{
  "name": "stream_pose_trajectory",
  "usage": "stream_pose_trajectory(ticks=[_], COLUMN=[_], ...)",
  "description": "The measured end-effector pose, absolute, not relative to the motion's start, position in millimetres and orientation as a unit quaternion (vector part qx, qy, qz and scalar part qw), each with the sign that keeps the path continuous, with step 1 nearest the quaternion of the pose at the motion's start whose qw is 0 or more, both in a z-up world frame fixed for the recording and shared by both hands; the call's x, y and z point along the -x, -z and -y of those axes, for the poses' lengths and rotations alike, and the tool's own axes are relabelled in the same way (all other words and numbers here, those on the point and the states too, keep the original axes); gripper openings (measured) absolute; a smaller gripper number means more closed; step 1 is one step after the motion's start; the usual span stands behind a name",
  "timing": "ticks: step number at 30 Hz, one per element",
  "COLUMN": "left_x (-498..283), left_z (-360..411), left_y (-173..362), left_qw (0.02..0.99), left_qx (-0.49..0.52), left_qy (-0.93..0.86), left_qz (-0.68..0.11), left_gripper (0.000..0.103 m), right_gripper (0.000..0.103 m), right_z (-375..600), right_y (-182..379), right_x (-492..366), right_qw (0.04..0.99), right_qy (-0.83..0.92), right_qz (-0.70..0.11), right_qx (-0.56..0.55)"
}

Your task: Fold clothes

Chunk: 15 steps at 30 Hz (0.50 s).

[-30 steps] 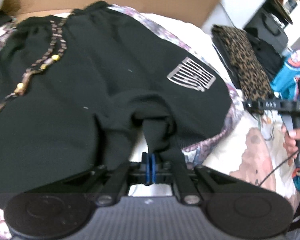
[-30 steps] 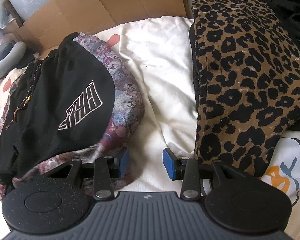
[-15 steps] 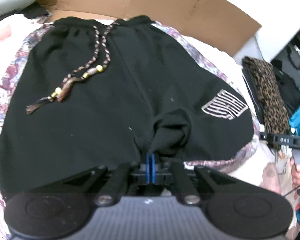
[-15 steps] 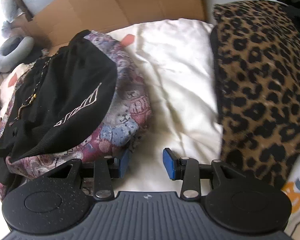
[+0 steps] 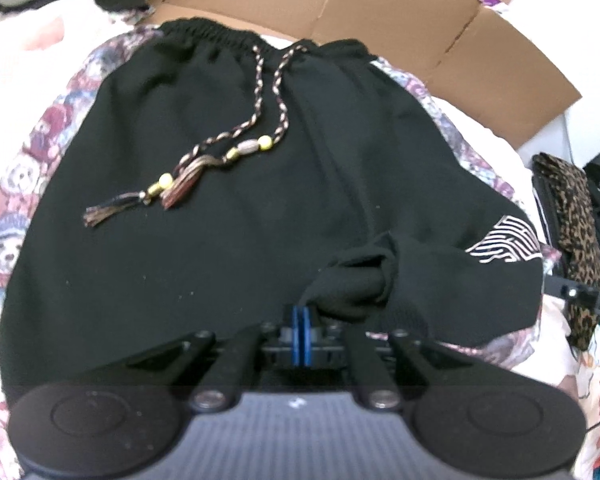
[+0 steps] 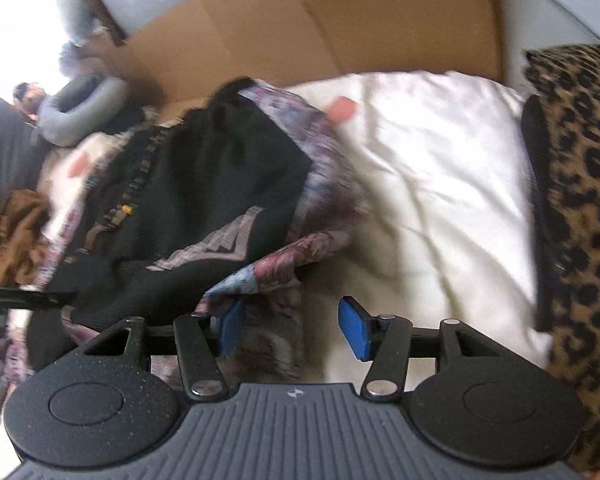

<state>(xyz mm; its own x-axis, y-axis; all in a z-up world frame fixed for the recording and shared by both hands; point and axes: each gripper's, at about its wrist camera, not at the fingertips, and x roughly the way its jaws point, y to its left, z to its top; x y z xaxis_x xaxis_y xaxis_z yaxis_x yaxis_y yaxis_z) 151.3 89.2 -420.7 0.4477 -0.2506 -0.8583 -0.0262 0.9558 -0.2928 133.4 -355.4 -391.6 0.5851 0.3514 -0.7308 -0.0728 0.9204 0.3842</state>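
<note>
Black shorts [image 5: 240, 208] with a braided, beaded drawstring [image 5: 220, 152] and a white logo [image 5: 508, 240] lie spread flat on a teddy-bear print cloth [image 5: 16, 208]. My left gripper [image 5: 302, 332] is shut on a bunched fold of the shorts' lower middle edge. In the right wrist view the shorts [image 6: 220, 184] lie to the left. My right gripper [image 6: 292, 326] hovers at their near right corner and its jaws are opening. The print cloth's edge [image 6: 320, 184] lies below and between the blue pads [image 6: 354, 328], which press on nothing.
Flattened cardboard [image 5: 380, 20] stands behind the shorts. White bedding [image 6: 440, 180] stretches to the right. A leopard-print garment [image 6: 580, 200] lies at the far right. A grey neck pillow [image 6: 80, 112] and brown cloth [image 6: 16, 232] sit to the left.
My left gripper has shifted with the pinched fold, so the shorts now face it squarely. My right gripper has moved left toward the shorts' corner and its jaws have widened.
</note>
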Motion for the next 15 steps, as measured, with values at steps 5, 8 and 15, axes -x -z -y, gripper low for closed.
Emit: stream_pose_trajectory(ticks=[5, 8, 15], left_x=[-149, -149, -150], left_z=[-90, -93, -93], left_y=[423, 425, 427], left_qw=[0.839, 0.837, 0.834], left_qx=[0.131, 0.133, 0.133], left_qy=[0.071, 0.071, 0.073], left_qz=[-0.524, -0.526, -0.530], left_gripper=[0.003, 0.003, 0.003], right_gripper=[0.063, 0.063, 0.063], right_z=[340, 335, 344], right_y=[392, 398, 419], right_x=[-139, -142, -149], right_qw=[0.871, 0.871, 0.862], right_qy=[-0.156, -0.147, -0.147], right_qz=[-0.437, -0.444, -0.458], right_qx=[-0.162, -0.152, -0.160])
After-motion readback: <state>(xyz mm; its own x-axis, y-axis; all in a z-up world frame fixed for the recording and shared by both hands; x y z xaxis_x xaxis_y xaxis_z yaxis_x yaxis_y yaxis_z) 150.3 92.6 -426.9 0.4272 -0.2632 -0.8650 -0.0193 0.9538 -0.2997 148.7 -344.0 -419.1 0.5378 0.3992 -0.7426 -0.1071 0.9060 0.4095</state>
